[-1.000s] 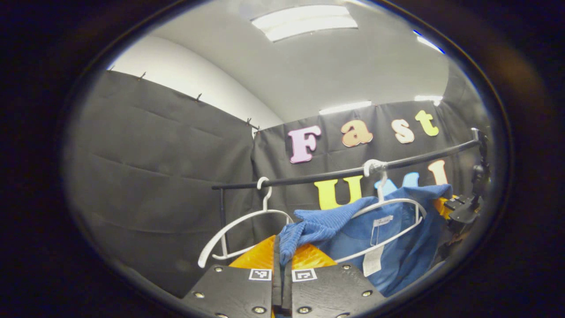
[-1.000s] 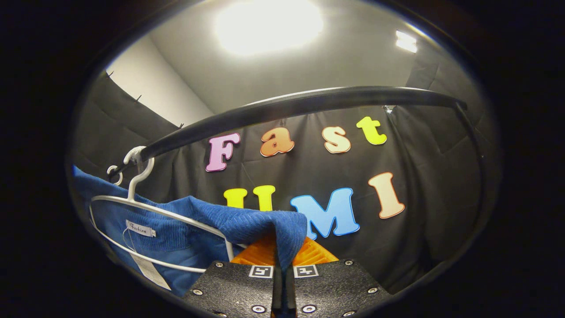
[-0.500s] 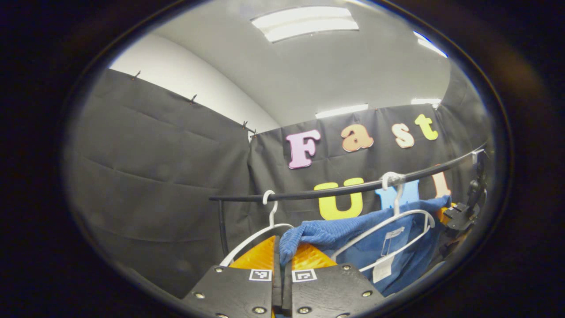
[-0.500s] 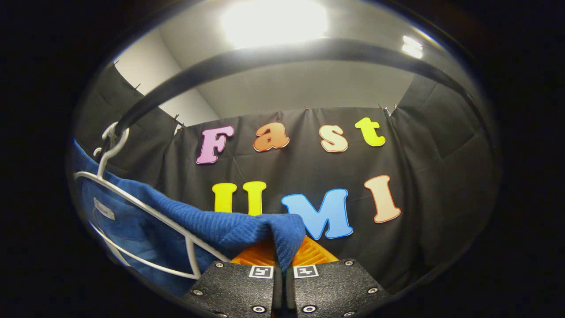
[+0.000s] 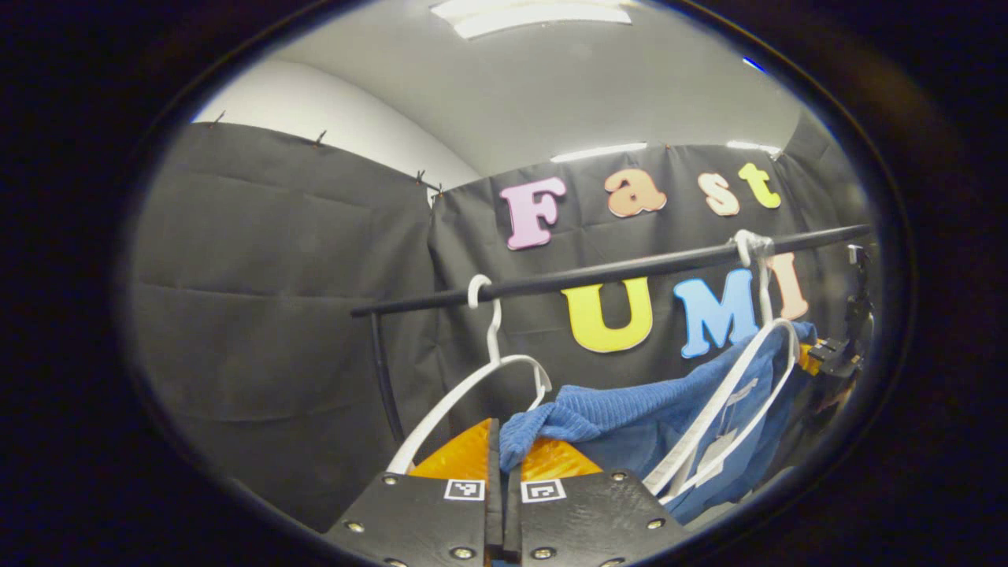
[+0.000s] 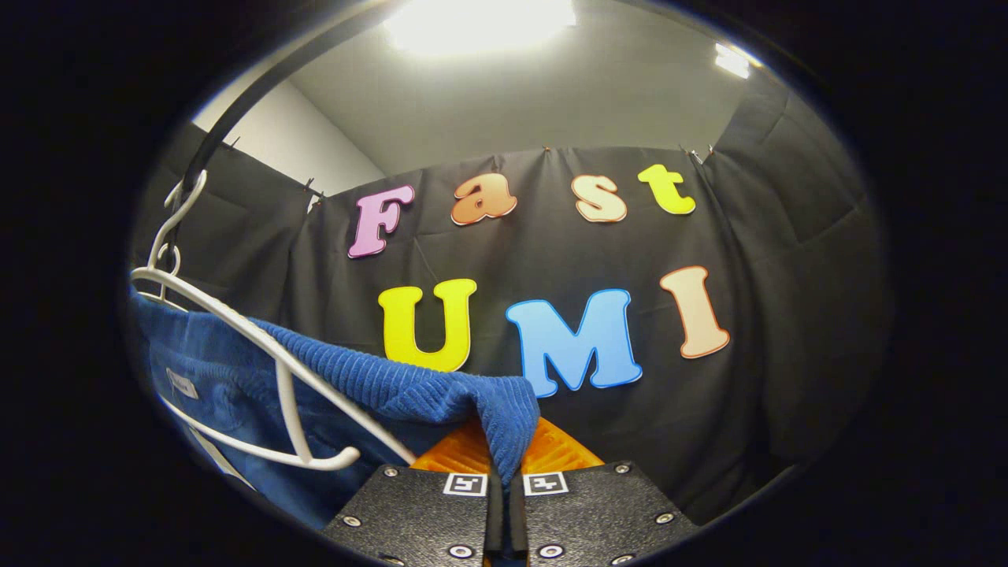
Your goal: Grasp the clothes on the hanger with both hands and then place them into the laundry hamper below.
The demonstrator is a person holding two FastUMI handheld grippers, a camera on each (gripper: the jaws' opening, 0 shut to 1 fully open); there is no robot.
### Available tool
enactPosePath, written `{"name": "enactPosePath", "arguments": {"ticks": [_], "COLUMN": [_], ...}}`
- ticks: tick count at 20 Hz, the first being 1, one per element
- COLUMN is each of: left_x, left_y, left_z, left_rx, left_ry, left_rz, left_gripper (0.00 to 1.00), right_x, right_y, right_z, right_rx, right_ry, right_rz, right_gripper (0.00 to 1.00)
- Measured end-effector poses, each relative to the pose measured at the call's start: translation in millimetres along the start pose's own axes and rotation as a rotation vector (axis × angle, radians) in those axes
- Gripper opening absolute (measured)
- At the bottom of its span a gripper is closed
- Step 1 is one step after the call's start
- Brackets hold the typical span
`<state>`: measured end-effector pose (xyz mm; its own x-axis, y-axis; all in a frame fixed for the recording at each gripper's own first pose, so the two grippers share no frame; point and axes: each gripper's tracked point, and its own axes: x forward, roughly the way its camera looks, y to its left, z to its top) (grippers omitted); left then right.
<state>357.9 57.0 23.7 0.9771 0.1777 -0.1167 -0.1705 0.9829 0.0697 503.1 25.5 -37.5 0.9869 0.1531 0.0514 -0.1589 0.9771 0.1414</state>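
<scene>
Cloth-walled recording booth point(image 5: 276, 315) with garment rail point(image 5: 598, 274)

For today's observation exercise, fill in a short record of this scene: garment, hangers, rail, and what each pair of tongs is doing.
garment: blue ribbed top, stretched between the two pairs of tongs, partly pulled off its hanger
garment hanger: white hanger, tilted, hook on the rail
spare hanger: bare white hanger, also hooked on the rail
rail: black bar in front of the cloth wall
left tongs: shut on a fold of the top
right tongs: shut on another edge of the top
hamper: not checkable here
</scene>
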Motion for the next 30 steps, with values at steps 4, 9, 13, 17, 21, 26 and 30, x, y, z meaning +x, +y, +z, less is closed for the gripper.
{"name": "enactPosePath", "arguments": {"ticks": [4,9,13,17,21,26,30], "left_x": [-0.5,-2.0,-15.7,-35.8,-43.9,-77.2,-97.1], "left_y": [-17.6,-27.1,-20.0,-17.6,-19.0,-17.8,-30.0], "left_z": [-15.1,-31.6,-56.3,-76.4,-95.0,-124.7,-132.5], "left_rx": [-0.052,-0.064,-0.051,-0.072,-0.080,-0.084,-0.080], "left_ry": [-0.010,0.003,0.038,0.071,0.087,0.127,0.127], "left_rz": [-0.043,-0.059,-0.048,-0.041,-0.032,-0.042,-0.089], "left_gripper": [0.01,0.01,0.02,0.00,0.00,0.01,0.01], "right_x": [-7.3,-10.1,-21.0,-36.7,-53.8,-91.1,-135.9], "right_y": [-8.2,-13.8,-12.5,-11.0,-11.5,-12.6,-6.5], "right_z": [-16.3,-43.1,-57.7,-69.6,-82.5,-104.9,-108.0], "right_rx": [-0.020,-0.039,-0.080,-0.108,-0.122,-0.131,-0.129], "right_ry": [0.038,0.106,0.131,0.155,0.177,0.239,0.269], "right_rz": [-0.010,0.000,0.020,0.036,0.043,0.043,0.036], "right_gripper": [0.02,0.02,0.02,0.02,0.02,0.03,0.02]}}
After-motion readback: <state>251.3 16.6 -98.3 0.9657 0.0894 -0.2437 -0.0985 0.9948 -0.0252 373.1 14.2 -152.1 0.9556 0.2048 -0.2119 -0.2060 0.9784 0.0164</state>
